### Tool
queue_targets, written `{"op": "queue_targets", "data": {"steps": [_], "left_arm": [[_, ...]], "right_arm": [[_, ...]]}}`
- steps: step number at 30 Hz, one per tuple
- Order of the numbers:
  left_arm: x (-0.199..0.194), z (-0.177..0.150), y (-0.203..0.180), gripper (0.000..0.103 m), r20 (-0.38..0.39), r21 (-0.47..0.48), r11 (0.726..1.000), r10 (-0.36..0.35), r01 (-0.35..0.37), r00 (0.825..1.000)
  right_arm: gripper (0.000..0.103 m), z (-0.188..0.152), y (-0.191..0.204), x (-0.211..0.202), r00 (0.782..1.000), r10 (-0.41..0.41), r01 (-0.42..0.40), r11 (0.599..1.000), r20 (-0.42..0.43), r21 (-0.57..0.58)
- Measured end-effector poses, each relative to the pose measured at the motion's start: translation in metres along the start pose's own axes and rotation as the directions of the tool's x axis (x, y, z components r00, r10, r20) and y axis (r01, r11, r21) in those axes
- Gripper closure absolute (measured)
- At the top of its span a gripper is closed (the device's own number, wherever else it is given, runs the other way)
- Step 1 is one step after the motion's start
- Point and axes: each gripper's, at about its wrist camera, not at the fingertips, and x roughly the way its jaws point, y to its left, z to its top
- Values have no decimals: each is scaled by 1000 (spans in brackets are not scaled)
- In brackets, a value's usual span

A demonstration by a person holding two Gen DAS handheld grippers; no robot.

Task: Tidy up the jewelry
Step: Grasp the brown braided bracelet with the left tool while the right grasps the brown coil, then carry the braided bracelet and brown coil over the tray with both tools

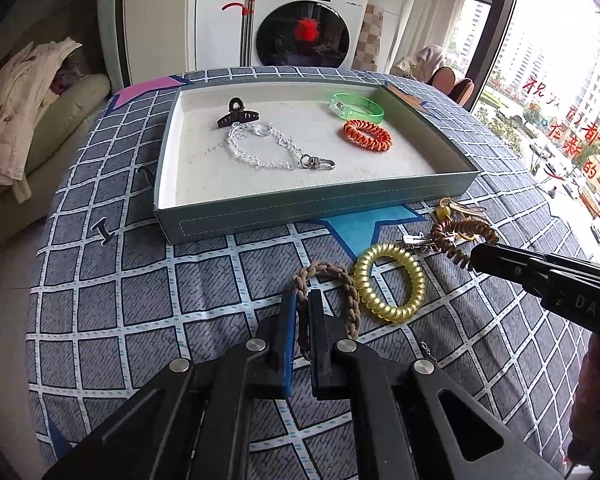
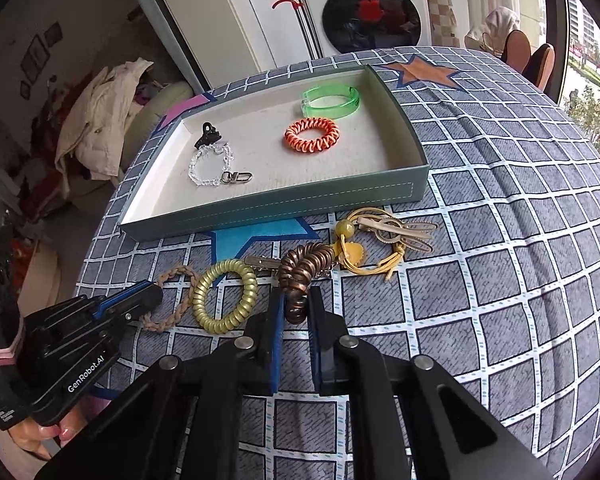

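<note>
A grey-green tray [image 1: 300, 210] [image 2: 260, 204] on the checked cloth holds a black hair claw [image 1: 236, 114], a clear bead chain [image 1: 268, 148], an orange coil tie [image 1: 367, 131] and a green bangle [image 1: 358, 106]. My left gripper [image 1: 303, 300] [image 2: 150, 294] is shut on a brown braided band [image 1: 340, 284] [image 2: 176, 300] lying on the cloth. My right gripper [image 2: 294, 300] [image 1: 476, 258] is shut on a brown coil tie [image 2: 304, 276] [image 1: 460, 236]. A yellow coil tie [image 1: 390, 282] [image 2: 224, 296] lies between them.
A yellow keyring with metal clips [image 2: 384, 236] lies on the cloth right of the brown coil. A washing machine [image 1: 308, 20] stands beyond the table. A sofa with clothes [image 1: 28, 120] is at the left, a window [image 1: 560, 100] at the right.
</note>
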Motion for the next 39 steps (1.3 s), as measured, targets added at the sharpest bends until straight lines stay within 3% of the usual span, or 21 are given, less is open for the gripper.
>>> {"op": "queue_targets", "data": {"steps": [15, 29, 34, 39], "left_arm": [[-31, 18, 7, 78, 79, -40, 998, -43, 46, 996], [-40, 76, 18, 78, 172, -43, 999, -9, 16, 985], [-26, 92, 23, 78, 161, -47, 999, 9, -1, 987], [0, 96, 28, 78, 102, -54, 998, 29, -23, 994]], "right_arm": [[91, 16, 6, -25, 998, 28, -26, 999, 61, -38], [91, 75, 18, -14, 993, 70, -62, 994, 93, -85], [91, 88, 15, 7, 995, 85, -81, 995, 57, -65], [91, 92, 8, 30, 996, 88, -88, 995, 10, -46]]}}
